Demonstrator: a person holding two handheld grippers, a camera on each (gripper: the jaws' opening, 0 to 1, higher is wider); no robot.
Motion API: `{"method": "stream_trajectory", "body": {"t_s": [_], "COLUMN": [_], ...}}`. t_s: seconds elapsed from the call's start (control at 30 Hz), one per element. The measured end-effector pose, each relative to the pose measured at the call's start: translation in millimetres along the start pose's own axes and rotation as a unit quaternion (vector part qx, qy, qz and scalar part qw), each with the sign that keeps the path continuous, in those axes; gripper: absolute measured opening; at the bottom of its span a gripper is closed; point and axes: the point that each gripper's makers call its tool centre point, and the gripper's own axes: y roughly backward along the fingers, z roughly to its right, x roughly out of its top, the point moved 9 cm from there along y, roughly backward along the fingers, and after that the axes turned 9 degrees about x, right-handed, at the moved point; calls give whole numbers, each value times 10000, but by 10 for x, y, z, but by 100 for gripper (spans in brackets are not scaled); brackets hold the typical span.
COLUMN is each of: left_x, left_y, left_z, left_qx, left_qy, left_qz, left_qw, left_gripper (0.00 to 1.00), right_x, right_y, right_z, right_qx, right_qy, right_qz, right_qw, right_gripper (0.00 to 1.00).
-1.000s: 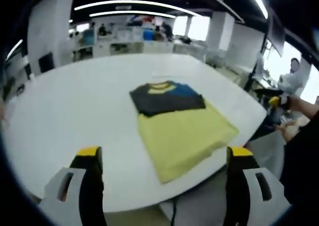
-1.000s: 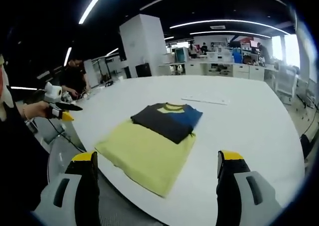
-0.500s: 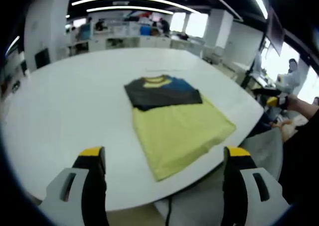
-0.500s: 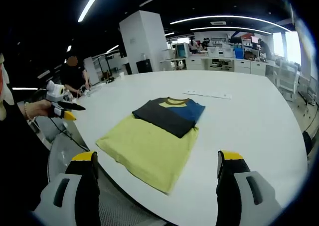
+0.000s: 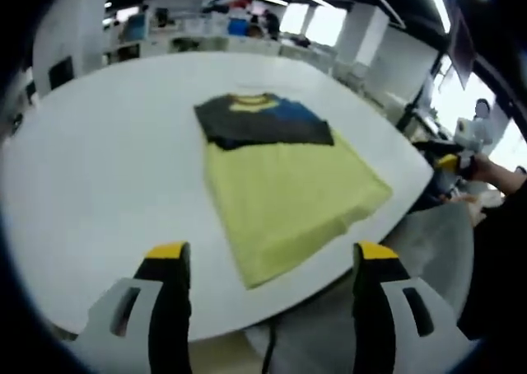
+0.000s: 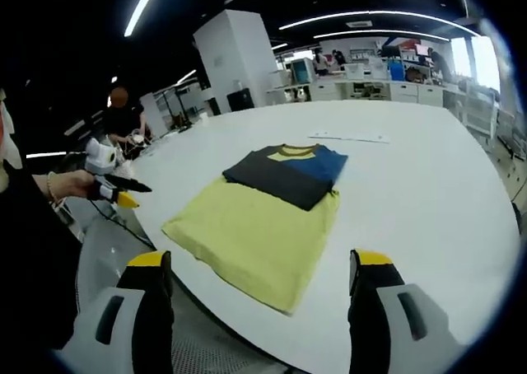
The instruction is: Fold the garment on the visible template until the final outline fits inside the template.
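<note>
On the big white round table (image 5: 99, 143), near its edge: folded T-shirt (image 5: 280, 184), yellow cloth body, dark grey and blue top with yellow collar, lying flat. Left gripper (image 5: 268, 267), yellow-tipped, jaws spread wide, empty, off the table edge. Right gripper (image 6: 257, 267) likewise agape, holding nothing, short of the shirt (image 6: 263, 217).

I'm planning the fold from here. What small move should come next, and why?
Probably bring both grippers down toward the near yellow hem of the garment. The left gripper and right gripper both hang open off the edge of the white table, holding nothing, and the shirt lies flat with its yellow end nearest them, a likely edge to grasp first.
</note>
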Motion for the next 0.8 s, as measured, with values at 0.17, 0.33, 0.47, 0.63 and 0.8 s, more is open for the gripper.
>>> {"method": "stream_trajectory", "body": {"t_s": [0.17, 0.33, 0.47, 0.63, 0.8], "left_x": [-118, -250, -356, -475, -520], "left_y": [-112, -221, -270, -354, -403], "left_z": [17, 5, 3, -20, -49], "left_qx": [-115, -178, -198, -233, -237], "left_qy": [28, 135, 204, 334, 616], "left_qz": [-118, -179, -275, -338, -318], "left_qw": [9999, 9996, 9992, 9986, 9973], "left_gripper": [68, 62, 58, 52, 44], "right_x": [-108, -267, -377, -486, -547], "right_y": [-73, -197, -261, -286, -335], "right_z": [27, 90, 125, 173, 216], "right_qx": [32, 118, 149, 117, 100], "right_qy": [-27, -196, -279, -423, -495], "right_qz": [-133, -243, -347, -402, -454], "right_qw": [9999, 9994, 9989, 9982, 9977], "right_gripper": [77, 66, 61, 56, 52]}}
